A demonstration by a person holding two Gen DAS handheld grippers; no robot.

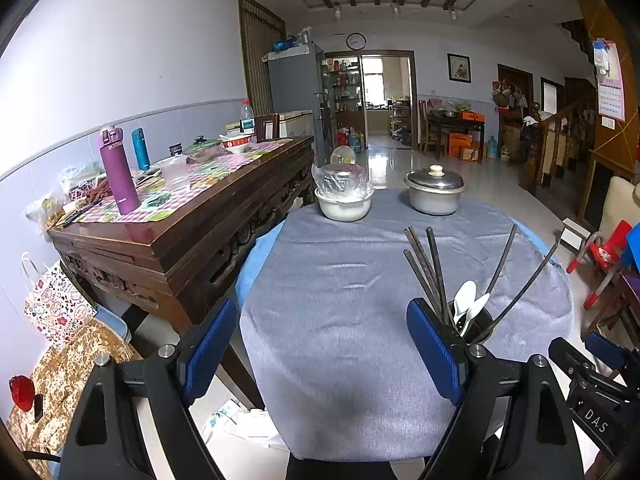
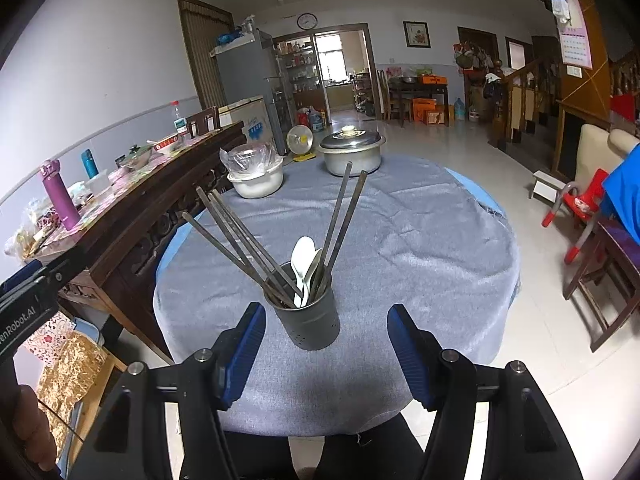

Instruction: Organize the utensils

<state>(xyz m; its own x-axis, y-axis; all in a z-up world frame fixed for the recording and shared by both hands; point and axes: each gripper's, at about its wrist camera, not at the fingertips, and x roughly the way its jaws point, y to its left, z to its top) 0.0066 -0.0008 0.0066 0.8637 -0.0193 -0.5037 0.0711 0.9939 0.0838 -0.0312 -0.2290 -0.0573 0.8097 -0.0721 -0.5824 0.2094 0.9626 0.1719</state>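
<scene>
A dark grey perforated utensil holder (image 2: 310, 318) stands upright on the grey cloth of the round table (image 2: 420, 248). Several dark chopsticks (image 2: 236, 240) and white spoons (image 2: 303, 264) stick out of it. My right gripper (image 2: 326, 354) is open just in front of the holder, its blue pads (image 2: 244, 354) on either side and clear of it. In the left wrist view the holder (image 1: 474, 326) sits partly hidden behind the right finger. My left gripper (image 1: 320, 348) is open over bare cloth to the holder's left, with nothing between its fingers.
A lidded metal pot (image 2: 352, 150) and a white bowl covered with plastic (image 2: 254, 178) stand at the table's far side. A long wooden sideboard (image 1: 180, 216) with bottles and dishes runs along the left. A red child's chair (image 2: 580, 208) and a wooden chair stand at the right.
</scene>
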